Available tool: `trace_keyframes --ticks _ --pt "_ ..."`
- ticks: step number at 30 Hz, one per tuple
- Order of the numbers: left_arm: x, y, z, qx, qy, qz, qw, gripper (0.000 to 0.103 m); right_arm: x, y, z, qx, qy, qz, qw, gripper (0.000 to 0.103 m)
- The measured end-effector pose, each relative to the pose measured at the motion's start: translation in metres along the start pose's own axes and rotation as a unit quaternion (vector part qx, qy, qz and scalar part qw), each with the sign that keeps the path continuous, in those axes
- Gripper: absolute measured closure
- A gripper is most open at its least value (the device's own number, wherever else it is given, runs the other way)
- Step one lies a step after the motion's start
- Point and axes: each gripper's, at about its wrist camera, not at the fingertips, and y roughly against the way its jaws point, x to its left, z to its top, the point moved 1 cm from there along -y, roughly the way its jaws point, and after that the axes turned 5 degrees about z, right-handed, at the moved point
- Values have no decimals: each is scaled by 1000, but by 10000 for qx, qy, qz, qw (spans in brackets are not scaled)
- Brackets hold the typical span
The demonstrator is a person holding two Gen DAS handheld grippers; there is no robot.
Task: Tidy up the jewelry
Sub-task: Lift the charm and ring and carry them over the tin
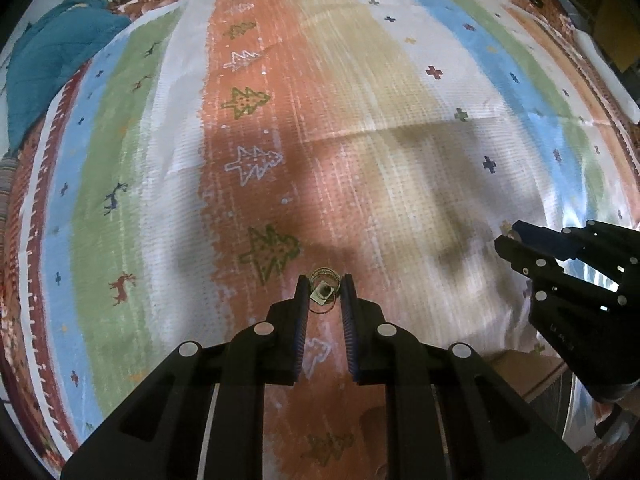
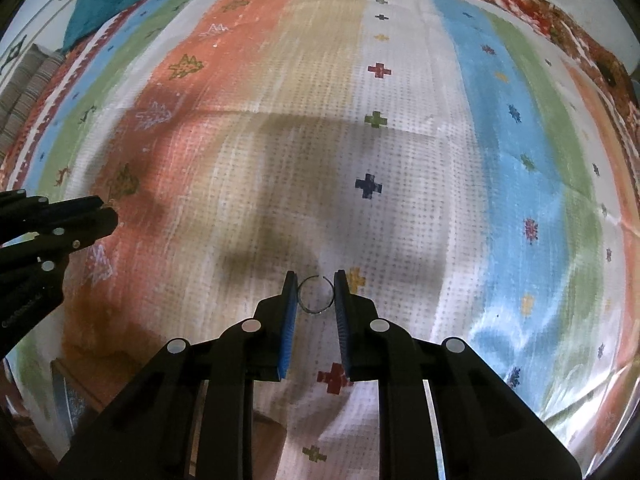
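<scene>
left gripper (image 1: 325, 294) pinches a coil of thin gold rings with a small square tag (image 1: 322, 293) between its pads; right gripper (image 2: 315, 292) clamps a silver open ring (image 2: 316, 311). beyond, the striped patterned cloth (image 1: 360, 80).

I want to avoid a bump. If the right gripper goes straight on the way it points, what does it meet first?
Most likely the striped cloth itself: the right gripper, shut on a thin ring, points steeply down at its white stripe. Nothing else shows in that line, though the depth is unclear.
</scene>
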Motion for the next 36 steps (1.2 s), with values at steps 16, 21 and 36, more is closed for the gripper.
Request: trace_keyframes --ticks 16,21,36 --pt "-5 42 -14 -429 94 -134 9989 88 0 41 -13 -349 -17 59 9994 84" --pt "-8 51 -21 -503 82 -158 9986 88 0 51 -18 -457 -45 113 9989 84" --pt "-15 84 -50 -794 74 -281 9964 88 19 74 -42 -649 218 -13 9977 84"
